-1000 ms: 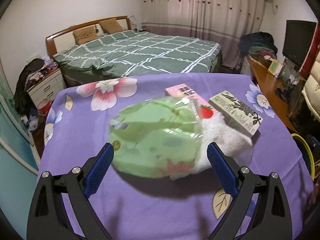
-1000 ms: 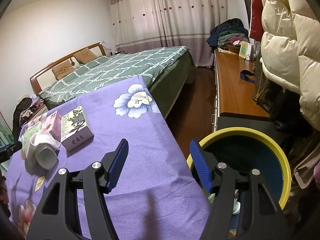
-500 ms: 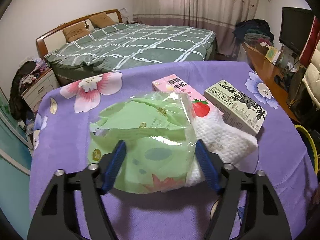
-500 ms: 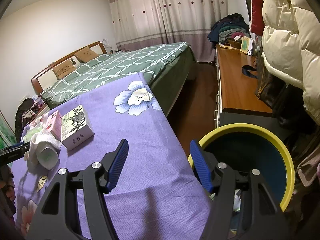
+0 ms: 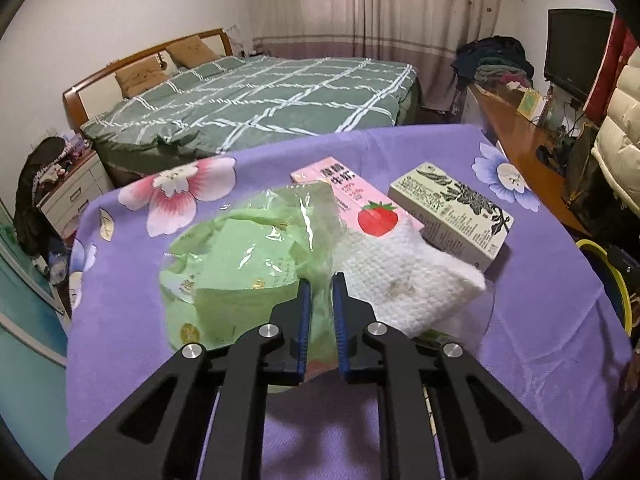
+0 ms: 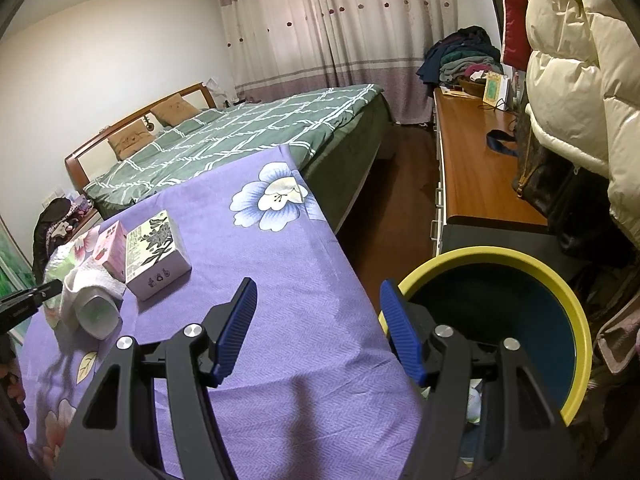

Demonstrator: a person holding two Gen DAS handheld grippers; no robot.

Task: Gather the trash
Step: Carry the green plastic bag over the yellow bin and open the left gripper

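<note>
Crinkled glossy green plastic wrapper (image 5: 240, 264), lower centre; white waffle-textured paper towel (image 5: 404, 276) right of it, matt. Pink printed carton (image 5: 360, 200) smooth. Purple floral cloth cover (image 5: 132, 344) matt, finely woven.

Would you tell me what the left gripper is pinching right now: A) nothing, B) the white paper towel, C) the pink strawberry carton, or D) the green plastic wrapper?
D: the left gripper has its blue pads closed on a fold of the green plastic wrapper, with the other items lying clear of them.
</note>
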